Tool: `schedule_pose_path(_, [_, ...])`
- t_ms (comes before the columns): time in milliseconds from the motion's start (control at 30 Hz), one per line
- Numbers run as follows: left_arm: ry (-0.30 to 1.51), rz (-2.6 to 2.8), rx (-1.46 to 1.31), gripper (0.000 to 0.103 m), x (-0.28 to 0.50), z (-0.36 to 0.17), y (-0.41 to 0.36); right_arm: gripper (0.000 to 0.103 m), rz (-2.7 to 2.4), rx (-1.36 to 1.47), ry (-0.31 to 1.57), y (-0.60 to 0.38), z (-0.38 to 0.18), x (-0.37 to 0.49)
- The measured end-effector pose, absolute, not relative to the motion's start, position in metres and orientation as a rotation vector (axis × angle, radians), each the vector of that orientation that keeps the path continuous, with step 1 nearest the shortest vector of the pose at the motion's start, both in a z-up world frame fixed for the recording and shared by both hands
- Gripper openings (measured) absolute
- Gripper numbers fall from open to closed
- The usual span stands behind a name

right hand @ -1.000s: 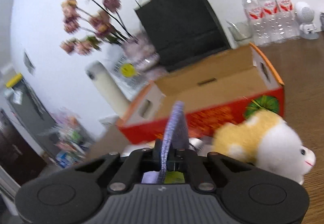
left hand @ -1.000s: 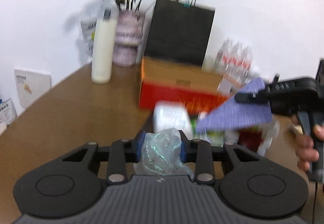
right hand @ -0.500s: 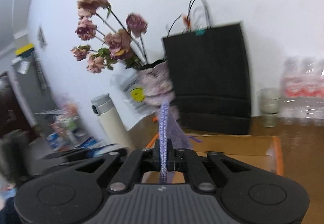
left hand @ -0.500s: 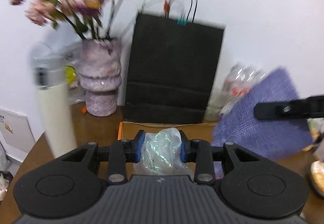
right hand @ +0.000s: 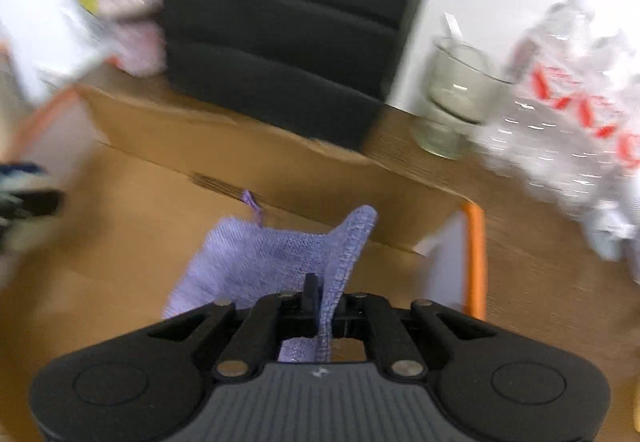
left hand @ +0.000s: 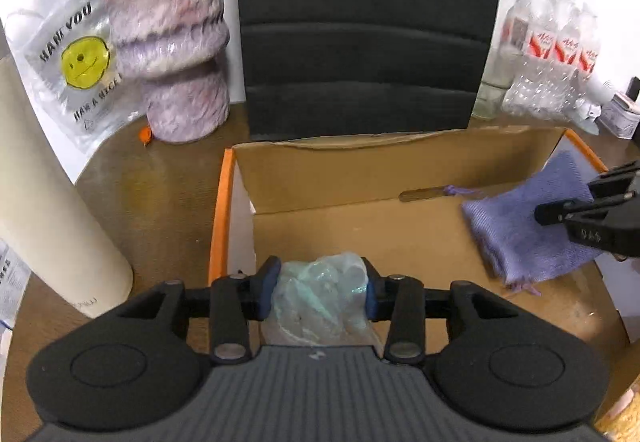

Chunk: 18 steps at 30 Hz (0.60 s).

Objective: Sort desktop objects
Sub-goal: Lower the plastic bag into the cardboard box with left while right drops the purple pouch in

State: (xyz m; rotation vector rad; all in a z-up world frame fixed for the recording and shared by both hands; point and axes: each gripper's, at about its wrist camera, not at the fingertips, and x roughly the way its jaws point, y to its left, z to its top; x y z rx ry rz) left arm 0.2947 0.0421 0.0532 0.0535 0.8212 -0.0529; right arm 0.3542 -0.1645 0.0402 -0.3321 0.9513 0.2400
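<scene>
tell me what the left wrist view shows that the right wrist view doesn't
Only the left wrist view shows the left gripper with its jaws shut on a crumpled plastic bag, the cream bottle, the smiley bag clearly, and the right gripper from outside.

Only the right wrist view shows the glass jar clearly and the purple cloth pinched edge-on between the right gripper's jaws.

Both show the open cardboard box, the black paper bag, the vase, the pack of water bottles and the cloth hanging over the box.

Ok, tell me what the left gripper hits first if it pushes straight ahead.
Probably the cardboard box: the left gripper, shut on a crumpled plastic bag, points at its floor or back wall; depth is unclear.
</scene>
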Motion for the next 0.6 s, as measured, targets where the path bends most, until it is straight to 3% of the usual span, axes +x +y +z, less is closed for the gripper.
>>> schedule_pose_path(67, [0.837, -0.072, 0.038, 0.064, 0.295, 0.058, 0.041, 0.031, 0.227, -0.313, 0.953, -0.165, 0.039, 0.354])
schedule_pose_path(100, [0.839, -0.076, 0.023, 0.068, 0.297, 0.062, 0.042, 0.033, 0.236, -0.289, 0.946, -0.165, 0.044, 0.355])
schedule_pose_path(167, [0.813, -0.070, 0.016, 0.077, 0.298, 0.073, 0.042, 0.046, 0.236, -0.238, 0.912, -0.170, 0.063, 0.356])
schedule_pose_path(267, [0.791, -0.034, -0.002, 0.079, 0.301, 0.090, 0.047, 0.062, 0.234, -0.232, 0.845, -0.170, 0.099, 0.347])
schedule_pose_path(433, [0.798, -0.025, -0.057, 0.081, 0.292, 0.117, 0.054, 0.077, 0.299, -0.141, 0.868, -0.180, 0.149, 0.331])
schedule_pose_path(533, [0.818, -0.039, -0.070, 0.088, 0.276, 0.127, 0.052, 0.090, 0.280, -0.143, 0.868, -0.181, 0.161, 0.310])
schedule_pose_path(600, [0.823, -0.022, -0.079, 0.093, 0.261, 0.128, 0.051, 0.091, 0.244, -0.194, 0.840, -0.181, 0.162, 0.290])
